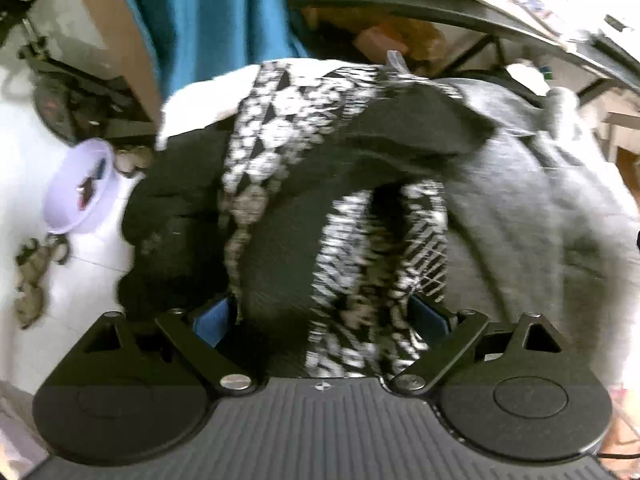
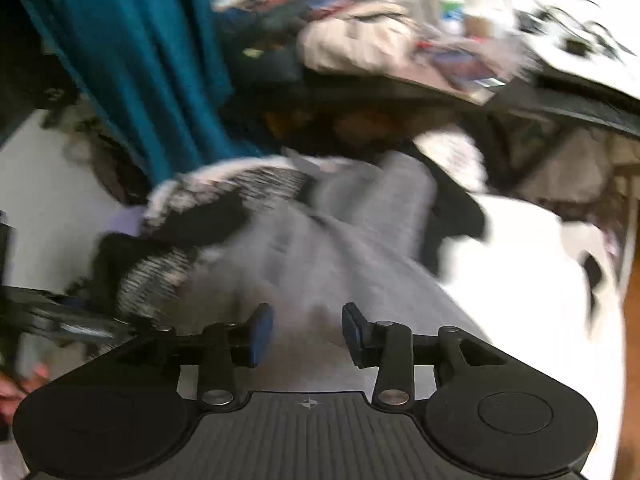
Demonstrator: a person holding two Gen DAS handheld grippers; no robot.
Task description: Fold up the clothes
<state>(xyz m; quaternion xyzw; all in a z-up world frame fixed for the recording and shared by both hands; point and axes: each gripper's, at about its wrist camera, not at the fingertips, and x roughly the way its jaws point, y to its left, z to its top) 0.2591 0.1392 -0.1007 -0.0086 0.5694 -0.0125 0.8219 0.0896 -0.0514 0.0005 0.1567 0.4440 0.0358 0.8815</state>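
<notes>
A pile of clothes lies on a white surface: a black garment with black-and-white patterned bands (image 1: 256, 148) and a grey garment (image 1: 532, 208). In the left wrist view my left gripper (image 1: 320, 316) stands wide open, with the patterned cloth bunched between its blue pads (image 1: 212, 318). In the right wrist view my right gripper (image 2: 307, 330) is open and empty, just above the grey garment (image 2: 316, 256). The patterned garment (image 2: 200, 208) lies to its left. The left gripper (image 2: 60, 320) shows blurred at the left edge.
A lilac bowl (image 1: 82, 186) sits at the left on the white surface. A teal curtain (image 2: 132, 60) hangs behind. A dark cluttered table (image 2: 400, 76) stands at the back with boxes beneath. White cloth (image 2: 528, 280) lies right of the pile.
</notes>
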